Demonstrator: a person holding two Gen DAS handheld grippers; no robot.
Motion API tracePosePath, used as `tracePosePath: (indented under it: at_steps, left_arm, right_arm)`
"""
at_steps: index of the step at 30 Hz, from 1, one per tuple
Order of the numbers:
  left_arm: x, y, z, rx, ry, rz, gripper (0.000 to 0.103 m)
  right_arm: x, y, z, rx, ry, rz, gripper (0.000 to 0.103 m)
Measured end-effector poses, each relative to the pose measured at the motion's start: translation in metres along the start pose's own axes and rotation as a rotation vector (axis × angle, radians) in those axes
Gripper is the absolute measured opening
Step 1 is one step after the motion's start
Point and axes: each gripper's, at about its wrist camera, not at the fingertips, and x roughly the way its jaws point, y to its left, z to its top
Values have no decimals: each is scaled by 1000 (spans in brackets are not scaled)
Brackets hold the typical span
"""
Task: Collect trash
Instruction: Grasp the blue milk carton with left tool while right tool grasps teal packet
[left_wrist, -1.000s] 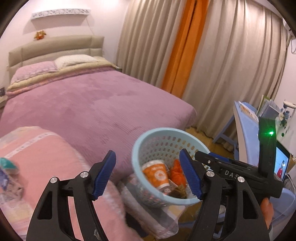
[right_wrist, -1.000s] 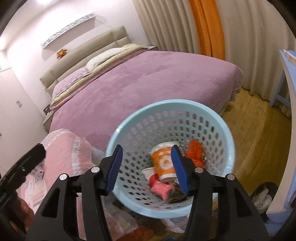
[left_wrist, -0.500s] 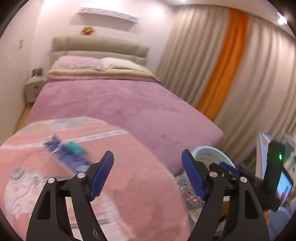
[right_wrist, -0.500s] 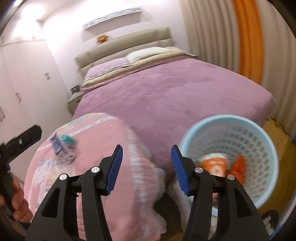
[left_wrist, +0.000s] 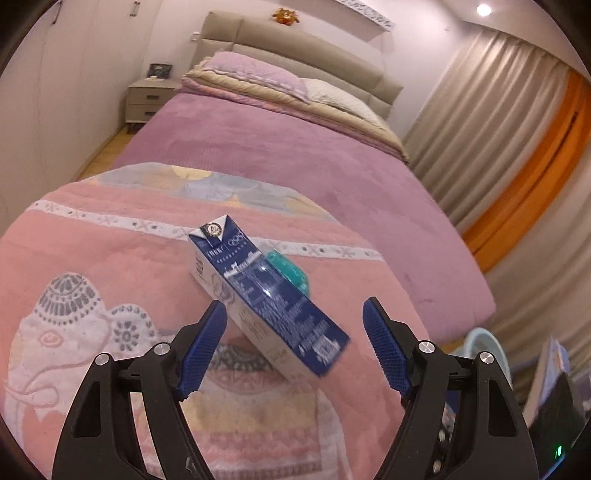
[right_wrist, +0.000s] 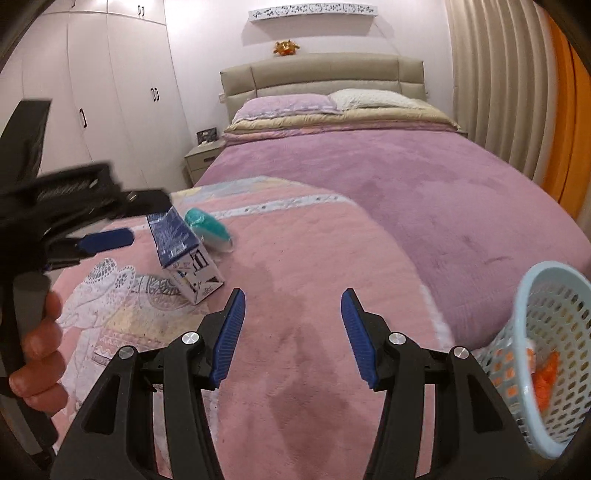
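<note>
A blue and white milk carton (left_wrist: 266, 299) lies on its side on the pink elephant blanket (left_wrist: 110, 258). A teal wad (left_wrist: 288, 271) rests against its far side. My left gripper (left_wrist: 293, 306) hovers over the carton with its jaws opening; the carton's near end shows between the fingers and neither pad presses on it. In the right wrist view the carton (right_wrist: 184, 254) and teal wad (right_wrist: 208, 225) lie left of centre, with the left gripper (right_wrist: 129, 218) at them. My right gripper (right_wrist: 291, 306) stands open over bare blanket. The light blue basket (right_wrist: 546, 295) holds orange trash at the right.
A purple-covered bed (right_wrist: 406, 177) with pillows stretches behind the blanket. A nightstand (left_wrist: 147, 99) and white wardrobe (right_wrist: 110, 92) stand at the left, curtains (left_wrist: 498, 147) at the right. The basket rim (left_wrist: 484, 339) peeks out beside the left gripper's right finger. A hand (right_wrist: 40, 354) grips the left handle.
Both grippers have swung left, away from the basket and over the pink blanket. The carton and teal wad came into close view, and the left jaws stand wider.
</note>
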Motion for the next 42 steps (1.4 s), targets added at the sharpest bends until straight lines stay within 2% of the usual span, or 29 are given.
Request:
tracePosePath:
  at_steps: [1, 5, 7, 10, 12, 14, 16, 19, 21, 24, 27, 30, 31, 34, 38, 40, 42]
  left_arm:
    - [4, -2, 0, -11, -2, 17, 82]
    - [24, -1, 3, -54, 22, 50, 82]
    - [31, -1, 1, -54, 34, 91, 82]
    - [40, -2, 0, -36, 59, 115, 81]
    - [41, -1, -2, -20, 71, 122, 78]
    - [35, 4, -5, -5, 81, 87, 71]
    - [28, 6, -6, 12, 96, 79, 61]
    - [17, 12, -5, 50, 101, 111, 50]
    - [11, 15, -6, 75, 111, 116, 48]
    - [7, 20, -8, 115, 128, 113, 53]
    - [9, 25, -10, 104, 123, 114, 58]
    - [19, 26, -13, 98, 133, 114, 54]
    - [22, 27, -13, 101, 135, 117, 48]
    - [22, 29, -14, 110, 115, 142, 36]
    - [8, 44, -16, 76, 66, 111, 36]
    - [-2, 53, -16, 72, 27, 129, 36]
    - [-10, 62, -17, 71, -9, 156, 36]
  right_arm:
    - [1, 1, 1, 3, -4, -8, 51]
    - [3, -8, 1, 48, 0, -1, 51]
    - [4, -13, 2, 72, -1, 4, 51]
    - [7, -12, 3, 51, 22, 19, 51]
    - [7, -10, 4, 35, 20, 5, 51]
    - [7, -10, 4, 28, 18, 12, 51]
    - [6, -13, 3, 38, 16, 22, 51]
    - [8, -18, 4, 59, 22, 30, 51]
    - [8, -18, 4, 61, 21, 29, 51]
    - [9, -14, 5, 49, 19, 19, 51]
    - [10, -12, 4, 37, 20, 9, 51]
    - [11, -9, 4, 20, 25, -1, 51]
    - [12, -7, 4, 12, 31, 1, 51]
    - [15, -3, 6, -10, 49, 19, 51]
    - [22, 4, 11, -22, 92, 62, 51]
    - [24, 12, 18, -23, 108, 110, 51]
    - [27, 26, 29, -51, 107, 123, 51]
